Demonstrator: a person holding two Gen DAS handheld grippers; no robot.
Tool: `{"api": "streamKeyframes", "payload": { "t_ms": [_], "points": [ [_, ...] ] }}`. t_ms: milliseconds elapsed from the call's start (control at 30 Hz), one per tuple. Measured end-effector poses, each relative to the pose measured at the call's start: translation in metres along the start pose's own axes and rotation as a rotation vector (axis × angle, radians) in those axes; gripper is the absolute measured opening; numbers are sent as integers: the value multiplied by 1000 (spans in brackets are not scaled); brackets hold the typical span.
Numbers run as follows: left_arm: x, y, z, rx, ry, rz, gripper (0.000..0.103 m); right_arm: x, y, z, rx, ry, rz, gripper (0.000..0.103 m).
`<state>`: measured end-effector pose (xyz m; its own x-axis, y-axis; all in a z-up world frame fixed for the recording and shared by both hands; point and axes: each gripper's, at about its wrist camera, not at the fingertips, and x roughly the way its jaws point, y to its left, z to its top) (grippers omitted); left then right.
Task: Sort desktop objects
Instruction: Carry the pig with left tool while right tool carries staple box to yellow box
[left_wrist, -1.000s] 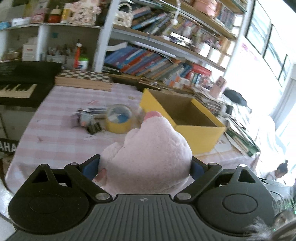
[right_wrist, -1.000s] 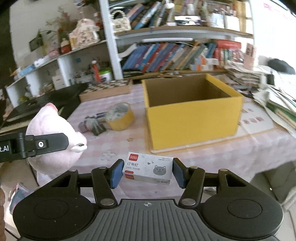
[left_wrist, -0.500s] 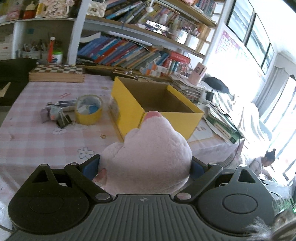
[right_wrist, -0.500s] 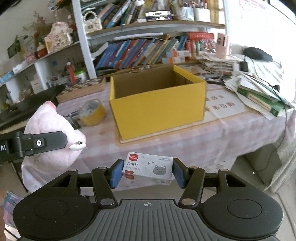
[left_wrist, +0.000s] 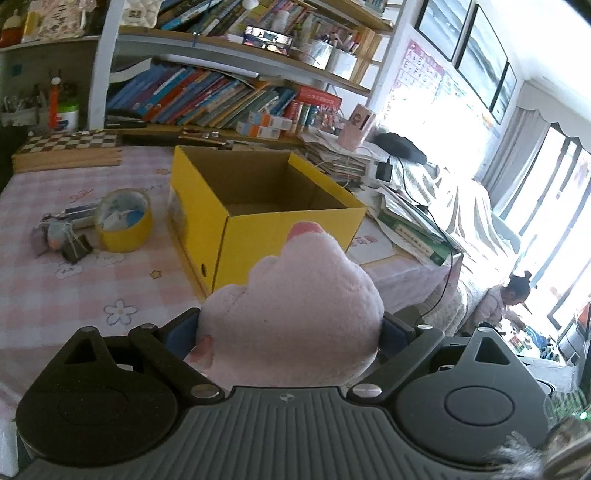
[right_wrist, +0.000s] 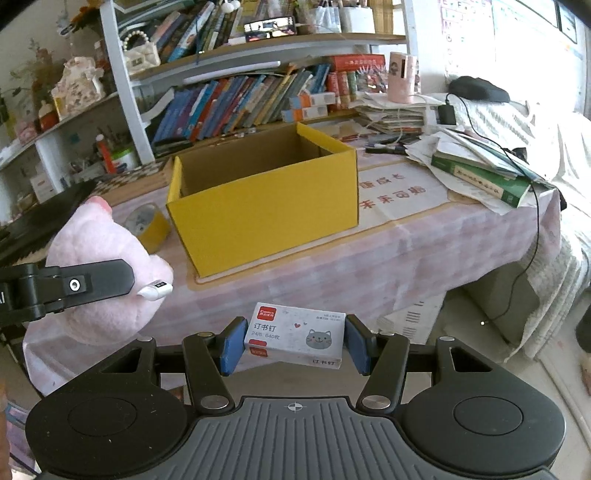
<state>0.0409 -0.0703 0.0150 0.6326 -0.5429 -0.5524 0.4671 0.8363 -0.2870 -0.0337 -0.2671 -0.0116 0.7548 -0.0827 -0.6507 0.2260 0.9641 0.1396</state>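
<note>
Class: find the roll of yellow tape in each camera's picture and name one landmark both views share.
Left wrist: the tape lies on the table left of centre, left of the yellow box.
Right wrist: the tape is at centre left, partly hidden behind the plush.
Shared landmark: the yellow box.

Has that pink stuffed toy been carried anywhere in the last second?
Yes. The pink stuffed toy, gripped in the left tongs, has moved rightward and back from the table: in its own view the yellow box now sits straight ahead, the tape roll far left.
</note>
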Motion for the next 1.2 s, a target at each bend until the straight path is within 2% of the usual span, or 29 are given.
{"api": "streamKeyframes", "payload": {
  "t_ms": [400,633,900,1200],
  "points": [
    [22,-20,12,34,16,-33,95,8,-20,9,21,10,-16,57],
    [24,-34,21,63,-30,-53,95,14,-28,21,13,2,-2,57],
    [26,-41,42,76,-104,-18,95,25,-40,49,-5,-30,25,57],
    [39,-46,73,77,-177,43,95,42,-47,92,-84,-93,101,57]
  ]
}}
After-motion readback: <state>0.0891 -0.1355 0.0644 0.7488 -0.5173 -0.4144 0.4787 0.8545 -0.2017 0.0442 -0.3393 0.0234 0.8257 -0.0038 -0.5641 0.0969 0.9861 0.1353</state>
